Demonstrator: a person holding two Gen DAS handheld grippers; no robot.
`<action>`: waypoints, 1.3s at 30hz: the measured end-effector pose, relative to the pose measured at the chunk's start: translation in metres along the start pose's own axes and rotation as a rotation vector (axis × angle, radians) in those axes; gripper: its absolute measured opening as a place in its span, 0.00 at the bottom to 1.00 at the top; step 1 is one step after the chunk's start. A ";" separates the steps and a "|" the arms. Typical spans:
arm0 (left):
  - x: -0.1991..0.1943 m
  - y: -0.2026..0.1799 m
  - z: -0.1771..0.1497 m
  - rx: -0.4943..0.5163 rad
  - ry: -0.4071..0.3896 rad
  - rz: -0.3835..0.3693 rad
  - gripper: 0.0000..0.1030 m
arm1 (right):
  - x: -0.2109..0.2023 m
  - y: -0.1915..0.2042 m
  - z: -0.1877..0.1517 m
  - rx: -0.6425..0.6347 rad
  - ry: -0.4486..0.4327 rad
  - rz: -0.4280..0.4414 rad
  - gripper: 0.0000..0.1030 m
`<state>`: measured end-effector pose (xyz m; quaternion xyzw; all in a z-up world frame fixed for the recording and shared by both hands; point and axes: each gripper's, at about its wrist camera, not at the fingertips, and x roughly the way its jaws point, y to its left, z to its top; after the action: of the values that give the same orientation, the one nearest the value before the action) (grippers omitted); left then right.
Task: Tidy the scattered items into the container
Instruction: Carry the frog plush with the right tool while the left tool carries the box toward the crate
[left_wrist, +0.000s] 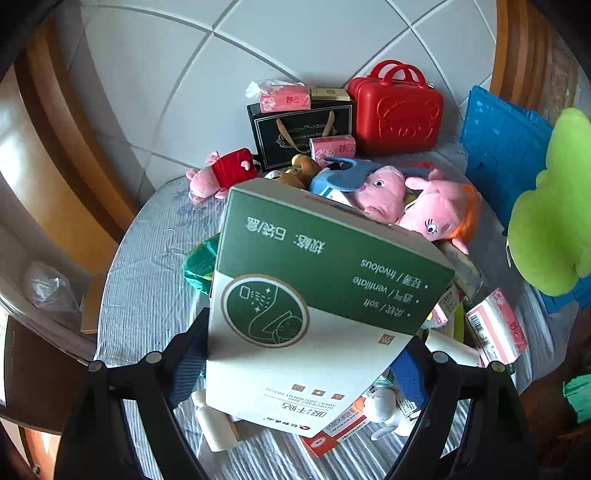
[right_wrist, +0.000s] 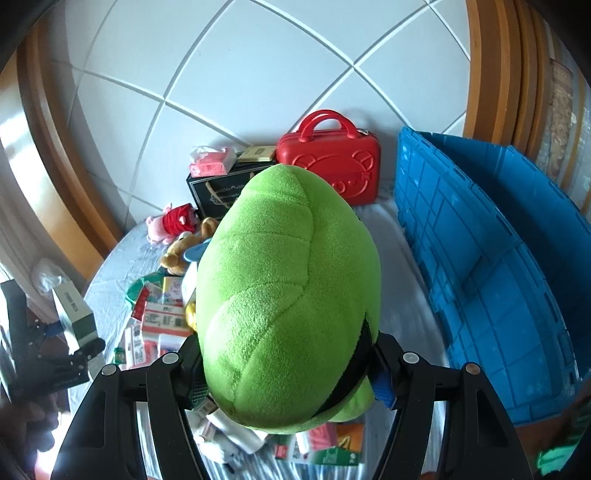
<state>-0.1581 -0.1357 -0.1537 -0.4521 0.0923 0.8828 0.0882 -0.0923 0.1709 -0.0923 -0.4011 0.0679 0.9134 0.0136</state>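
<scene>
My left gripper (left_wrist: 299, 373) is shut on a green and white carton (left_wrist: 314, 295), held above the cluttered table; the same carton (right_wrist: 75, 314) shows at the left of the right wrist view. My right gripper (right_wrist: 288, 373) is shut on a big green plush toy (right_wrist: 288, 295), which fills the middle of its view and also appears at the right edge of the left wrist view as the plush (left_wrist: 554, 206). The blue plastic crate (right_wrist: 498, 277) stands open at the right of the table. Pink plush toys (left_wrist: 417, 203) and small boxes (left_wrist: 495, 328) lie scattered on the cloth.
A red carry case (left_wrist: 397, 107), a black gift bag (left_wrist: 301, 134) and pink tissue packs (left_wrist: 284, 96) stand at the back by the tiled wall. A pink pig in red (left_wrist: 223, 173) lies at the back left. Wooden furniture (left_wrist: 55, 147) borders the table's left side.
</scene>
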 end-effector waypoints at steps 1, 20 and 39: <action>-0.004 0.002 0.002 -0.014 -0.004 0.003 0.84 | -0.004 0.002 0.000 -0.004 -0.001 0.004 0.66; -0.084 -0.025 0.034 -0.121 -0.107 0.099 0.84 | -0.056 0.002 0.003 -0.079 -0.043 0.158 0.66; -0.122 -0.115 0.066 -0.147 -0.159 0.163 0.84 | -0.089 -0.063 0.042 -0.129 -0.104 0.287 0.66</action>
<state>-0.1117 -0.0169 -0.0262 -0.3770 0.0566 0.9244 -0.0102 -0.0577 0.2420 -0.0054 -0.3393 0.0648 0.9280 -0.1395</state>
